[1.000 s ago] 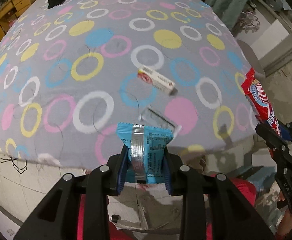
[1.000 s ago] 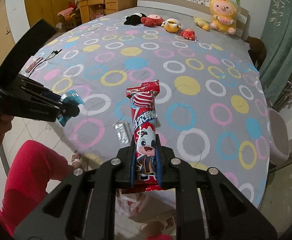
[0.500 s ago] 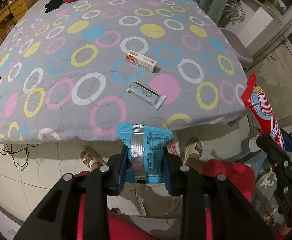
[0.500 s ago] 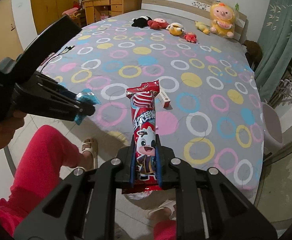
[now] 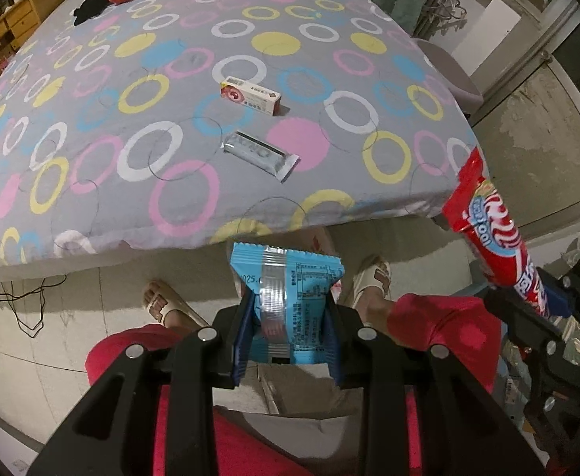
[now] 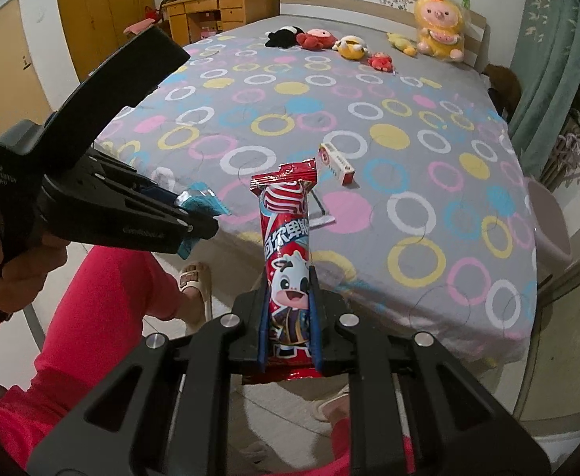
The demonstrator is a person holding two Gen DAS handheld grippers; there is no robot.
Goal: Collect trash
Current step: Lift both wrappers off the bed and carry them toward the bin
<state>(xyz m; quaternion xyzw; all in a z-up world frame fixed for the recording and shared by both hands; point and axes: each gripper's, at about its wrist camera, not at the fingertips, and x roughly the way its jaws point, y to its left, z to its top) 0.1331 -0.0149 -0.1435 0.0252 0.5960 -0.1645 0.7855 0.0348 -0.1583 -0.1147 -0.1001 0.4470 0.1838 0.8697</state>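
Left wrist: silver wrapper (image 5: 259, 154), seemingly empty, on bed (image 5: 91, 166).

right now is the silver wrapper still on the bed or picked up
On the bed: the silver wrapper lies flat near its edge, clear of both grippers.

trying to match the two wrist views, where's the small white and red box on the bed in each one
Left wrist view: the white and red box lies upper centre on the bedspread, just beyond the silver wrapper.
Right wrist view: the box sits right of centre, just up and right of the red wrapper's top end.
Shared landmark: the black plush toy at the bed's far end.
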